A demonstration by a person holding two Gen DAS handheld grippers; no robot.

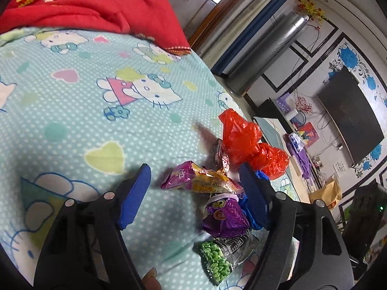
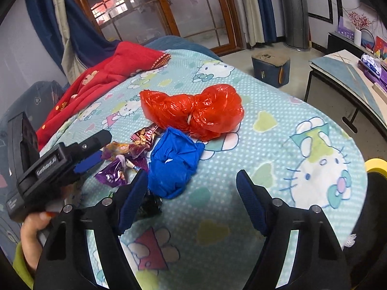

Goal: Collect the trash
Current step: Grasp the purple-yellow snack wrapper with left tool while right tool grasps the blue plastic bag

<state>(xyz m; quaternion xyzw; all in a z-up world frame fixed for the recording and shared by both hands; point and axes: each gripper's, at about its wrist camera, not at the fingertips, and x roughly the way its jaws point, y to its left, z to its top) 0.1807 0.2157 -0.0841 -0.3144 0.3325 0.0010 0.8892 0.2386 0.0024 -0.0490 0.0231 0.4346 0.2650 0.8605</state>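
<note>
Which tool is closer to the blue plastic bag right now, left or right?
Right. The right tool has the blue plastic bag against its left finger; the left tool sits farther off, over the snack wrappers.

Partly hidden behind the blue bag (image 2: 173, 164): a dark wrapper (image 2: 150, 205), print unreadable; green snack packet (image 1: 222, 258) blurred.

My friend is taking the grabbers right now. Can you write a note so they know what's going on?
Left gripper: open, nothing held, low over the snack wrappers.
Right gripper: open, empty, with the blue bag just ahead of its fingers.
Trash sits in one pile on the bed sheet: red bag, blue bag, purple packet, green pea packet, other wrappers.
Done: nothing picked up yet.
Left: grab every piece. No bin is in view.
</note>
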